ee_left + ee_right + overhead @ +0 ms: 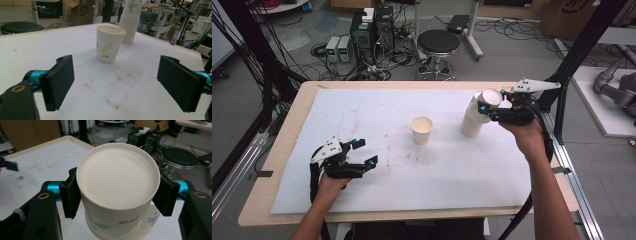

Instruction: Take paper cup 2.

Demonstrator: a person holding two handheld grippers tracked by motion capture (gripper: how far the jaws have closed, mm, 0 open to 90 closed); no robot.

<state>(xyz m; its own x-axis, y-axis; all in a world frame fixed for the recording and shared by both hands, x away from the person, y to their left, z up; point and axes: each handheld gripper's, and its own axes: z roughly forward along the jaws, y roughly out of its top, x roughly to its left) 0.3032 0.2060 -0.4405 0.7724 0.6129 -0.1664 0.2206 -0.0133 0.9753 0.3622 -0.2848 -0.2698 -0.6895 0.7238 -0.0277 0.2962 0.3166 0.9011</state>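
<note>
black hand-held gripper [362,152], teal joints, grey plate

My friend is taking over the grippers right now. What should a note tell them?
Left gripper: open, holding nothing, resting low on the white mat.
Right gripper: shut on the top cup, tilting it off the cup stack at the mat's right side.
Done: one single cup stands upright mid-mat.
Left, probably: pull the top cup free of the stack and set it down on the mat too.

A black stool [439,42] and computer towers [373,28] stand beyond the table.
</note>
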